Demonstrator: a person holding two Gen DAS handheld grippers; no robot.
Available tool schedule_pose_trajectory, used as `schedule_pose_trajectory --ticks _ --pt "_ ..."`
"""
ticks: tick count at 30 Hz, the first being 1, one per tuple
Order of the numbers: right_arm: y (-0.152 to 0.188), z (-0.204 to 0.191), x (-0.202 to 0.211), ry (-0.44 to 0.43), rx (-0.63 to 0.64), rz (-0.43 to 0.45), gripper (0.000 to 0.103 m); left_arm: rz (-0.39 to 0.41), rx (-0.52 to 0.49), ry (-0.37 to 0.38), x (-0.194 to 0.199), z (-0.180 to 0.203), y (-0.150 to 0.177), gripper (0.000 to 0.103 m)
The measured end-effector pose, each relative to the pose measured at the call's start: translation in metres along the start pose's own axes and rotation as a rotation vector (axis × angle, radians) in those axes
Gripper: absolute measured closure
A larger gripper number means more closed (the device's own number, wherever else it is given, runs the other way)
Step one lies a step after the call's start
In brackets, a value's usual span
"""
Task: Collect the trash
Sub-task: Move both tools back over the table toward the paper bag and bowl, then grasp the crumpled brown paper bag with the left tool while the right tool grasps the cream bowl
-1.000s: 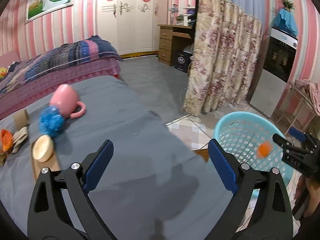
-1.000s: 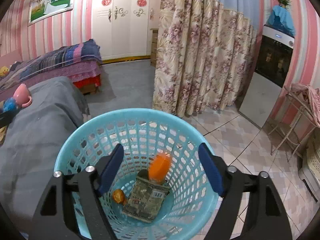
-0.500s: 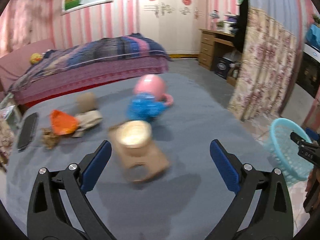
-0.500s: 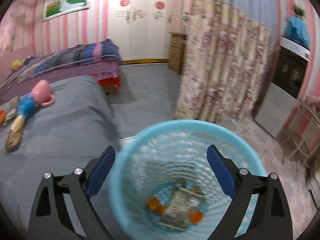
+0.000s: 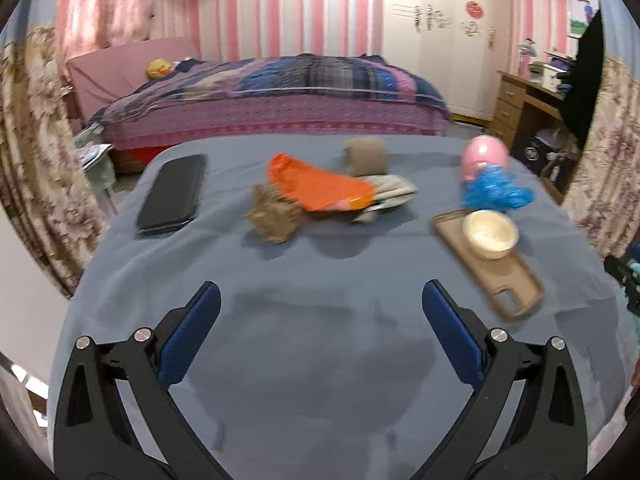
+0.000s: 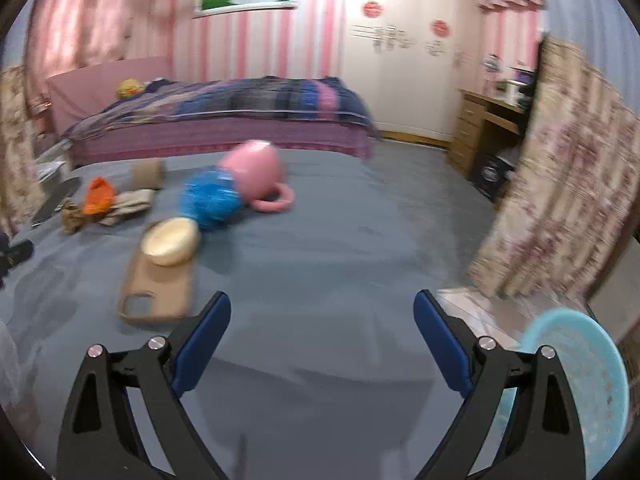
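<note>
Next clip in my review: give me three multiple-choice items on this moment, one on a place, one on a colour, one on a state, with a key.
1. Where is the small bowl?
A. on the tan phone case
B. inside the pink mug
C. in the basket

2. What colour is the basket?
A. red
B. light blue
C. black

3. How are the left gripper and right gripper?
A. both shut on trash
B. one open, one shut
C. both open and empty

Key:
1 A, the bowl sits on the case's far end.
2 B, its mesh wall is pale blue.
3 C, each wrist view shows spread jaws with only grey cloth between.
</note>
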State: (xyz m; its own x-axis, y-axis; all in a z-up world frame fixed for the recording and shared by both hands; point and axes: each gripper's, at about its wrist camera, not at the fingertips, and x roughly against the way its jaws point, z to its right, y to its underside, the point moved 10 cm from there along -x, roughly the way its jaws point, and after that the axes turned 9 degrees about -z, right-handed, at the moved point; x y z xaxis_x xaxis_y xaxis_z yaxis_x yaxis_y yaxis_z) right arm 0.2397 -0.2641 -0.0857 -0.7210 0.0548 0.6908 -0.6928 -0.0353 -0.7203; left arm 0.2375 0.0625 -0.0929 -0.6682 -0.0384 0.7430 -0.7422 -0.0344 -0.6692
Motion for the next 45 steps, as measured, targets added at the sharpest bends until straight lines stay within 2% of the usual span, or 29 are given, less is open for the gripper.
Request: schedule_pose_trajectory --ticks 7,13,15,16,20,27,32,37,39,40,41,45 --pt "-0.019 -0.082 -0.038 -0.089 0.084 -0.051 0.012 -0.02 0.063 -0.018 -0.011 -0.043 0.008 0.006" --pt "-0.03 -0.126 -0.077 -0.123 0.115 -0.103 0.013 -0.023 0.093 -0.037 -0.017 -0.067 0.004 0.006" --pt "-0.032 -0.133 -0.088 -0.105 0.129 -0.123 0.015 -0.028 0.104 -0.042 -0.02 -0.076 0.002 0.006" --pt "-0.032 -0.135 -0.091 -0.104 0.131 -0.13 0.024 -0.03 0.106 -0.045 -0.022 -0.078 0.001 0.006" --pt "-0.036 -0.141 -0.103 -0.127 0.133 -0.165 0.042 -0.031 0.109 -0.056 -0.028 -0.085 -0.003 0.006" --pt "-0.035 -0.139 -0.092 -0.142 0.136 -0.142 0.041 -0.043 0.147 0.003 -0.042 -0.077 -0.019 0.006" --pt "-0.021 -0.12 -0.075 -0.131 0.135 -0.139 0.041 -0.076 0.115 0.028 -0.072 -0.055 -0.04 0.007" --pt "-0.013 -0.095 -0.066 -0.105 0.119 -0.136 0.041 -0.115 0.054 0.016 -0.102 -0.04 -0.055 0.02" --pt "-0.01 -0.088 -0.065 -0.103 0.105 -0.139 0.041 -0.144 0.029 -0.003 -0.112 -0.037 -0.055 0.033" --pt "-0.008 -0.085 -0.065 -0.101 0.099 -0.142 0.041 -0.153 0.024 -0.005 -0.115 -0.036 -0.054 0.048" --pt "-0.006 -0.081 -0.065 -0.101 0.092 -0.142 0.041 -0.171 0.022 0.014 -0.118 -0.035 -0.051 0.058" --pt "-0.005 -0.073 -0.062 -0.104 0.072 -0.139 0.041 -0.149 0.029 0.015 -0.103 -0.037 -0.044 0.058"
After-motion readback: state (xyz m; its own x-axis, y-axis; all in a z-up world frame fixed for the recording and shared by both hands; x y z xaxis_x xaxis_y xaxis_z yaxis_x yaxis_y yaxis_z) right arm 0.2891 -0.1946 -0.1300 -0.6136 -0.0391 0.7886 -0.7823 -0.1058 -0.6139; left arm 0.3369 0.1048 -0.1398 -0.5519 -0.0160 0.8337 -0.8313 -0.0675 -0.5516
